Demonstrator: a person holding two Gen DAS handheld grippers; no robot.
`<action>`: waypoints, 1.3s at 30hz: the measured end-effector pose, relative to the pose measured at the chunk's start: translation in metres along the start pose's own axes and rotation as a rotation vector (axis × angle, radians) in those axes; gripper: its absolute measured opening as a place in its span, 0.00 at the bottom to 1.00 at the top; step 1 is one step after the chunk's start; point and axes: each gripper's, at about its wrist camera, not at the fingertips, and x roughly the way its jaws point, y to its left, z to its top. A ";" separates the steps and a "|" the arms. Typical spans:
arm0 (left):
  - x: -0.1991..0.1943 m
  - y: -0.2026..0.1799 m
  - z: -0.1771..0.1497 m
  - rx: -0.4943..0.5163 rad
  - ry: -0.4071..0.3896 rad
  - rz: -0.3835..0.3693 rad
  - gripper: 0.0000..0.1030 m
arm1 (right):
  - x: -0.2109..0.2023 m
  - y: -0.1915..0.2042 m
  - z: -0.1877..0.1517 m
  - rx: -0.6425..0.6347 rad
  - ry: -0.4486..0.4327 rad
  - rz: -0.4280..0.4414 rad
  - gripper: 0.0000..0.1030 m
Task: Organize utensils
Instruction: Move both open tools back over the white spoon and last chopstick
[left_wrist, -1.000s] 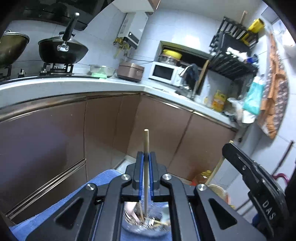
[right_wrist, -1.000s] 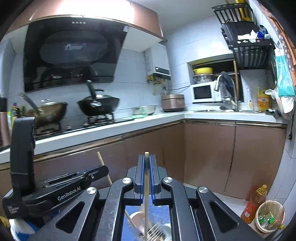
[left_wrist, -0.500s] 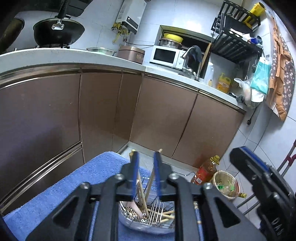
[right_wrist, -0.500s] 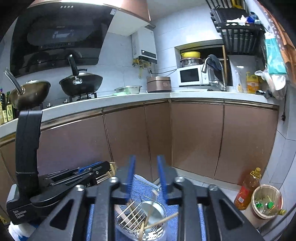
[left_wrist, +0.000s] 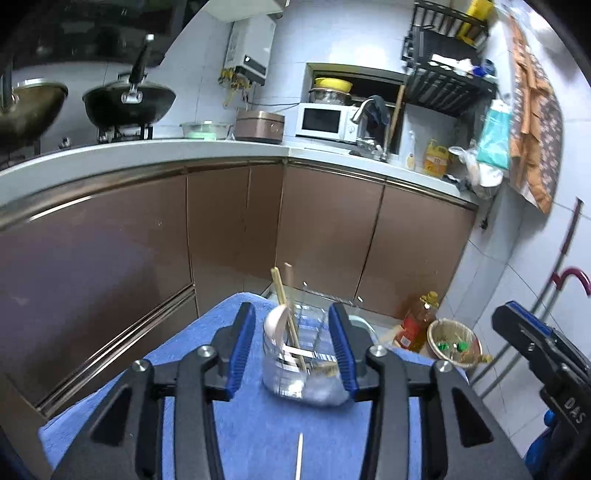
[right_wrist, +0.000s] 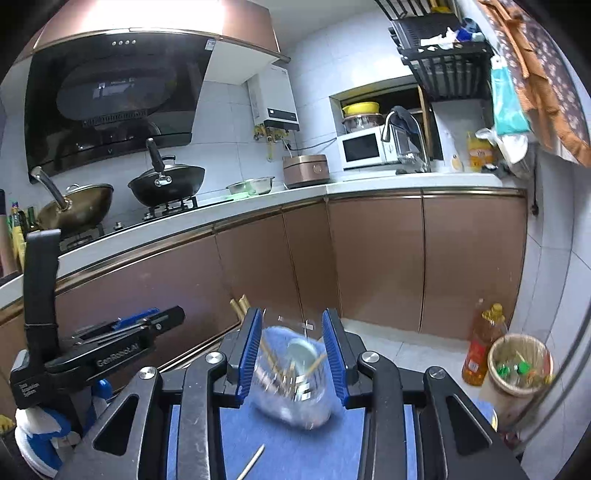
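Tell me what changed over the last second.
Both grippers, left and right, were shut on a chopstick each; they let go and now stand wide open. The chopsticks dropped into the clear holder. The holder stayed on the blue cloth, where one stick lies loose.

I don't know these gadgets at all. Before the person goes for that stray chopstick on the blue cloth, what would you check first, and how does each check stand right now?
1. Left gripper empty, jaws wide apart: ok.
2. Right gripper empty, jaws wide apart: ok.
3. Loose chopstick lies flat on the blue cloth, nothing on it: ok.
4. Clear holder upright on the cloth: cannot tell, it is blurred in both views.
5. Chopsticks and white spoon already stand in the holder, leaning: ok.
6. Room left in the holder for another chopstick: cannot tell.
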 end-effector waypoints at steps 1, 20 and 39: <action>-0.013 -0.004 -0.005 0.013 -0.006 0.005 0.40 | -0.009 0.001 -0.004 0.001 0.007 -0.005 0.32; -0.154 -0.048 -0.071 0.134 -0.097 0.120 0.45 | -0.128 0.020 -0.045 0.034 0.037 -0.002 0.45; -0.207 -0.058 -0.097 0.187 -0.137 0.148 0.45 | -0.173 0.031 -0.068 0.040 0.048 -0.017 0.52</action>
